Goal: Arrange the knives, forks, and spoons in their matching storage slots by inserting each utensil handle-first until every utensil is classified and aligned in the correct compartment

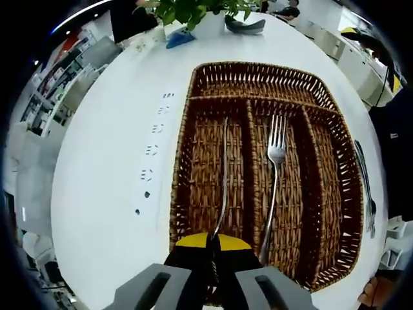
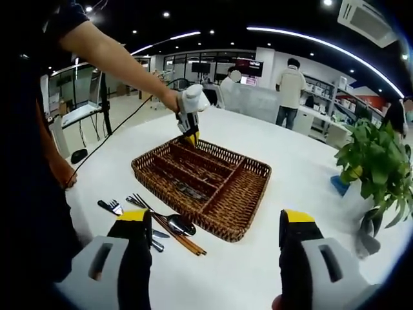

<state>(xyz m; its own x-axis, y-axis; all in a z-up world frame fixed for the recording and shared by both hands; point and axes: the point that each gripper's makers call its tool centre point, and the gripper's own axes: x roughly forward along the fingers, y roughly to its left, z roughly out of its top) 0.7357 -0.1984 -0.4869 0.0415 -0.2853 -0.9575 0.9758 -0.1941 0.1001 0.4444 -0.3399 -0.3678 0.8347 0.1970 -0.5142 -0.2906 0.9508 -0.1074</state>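
Note:
A brown wicker tray (image 1: 184, 148) with three long slots and one cross slot lies on the white table. A fork (image 1: 275, 174) lies in the middle slot, tines away from me. A thin silver knife (image 1: 223, 174), seen edge-on, lies along the left slot, and my left gripper (image 1: 213, 243) is shut on its near end. In the right gripper view a person's hand holds the left gripper (image 2: 188, 126) over the far corner of the tray (image 2: 248, 206). My right gripper (image 2: 216, 223) hangs open above the table, with nothing between its yellow-tipped jaws.
Loose cutlery lies on the table beside the tray: a fork (image 2: 112, 206), a spoon (image 2: 179, 224) and brown chopsticks (image 2: 169, 231), also seen as loose cutlery (image 1: 366, 187). A potted plant (image 2: 377, 161) stands at the table's end. People stand in the background.

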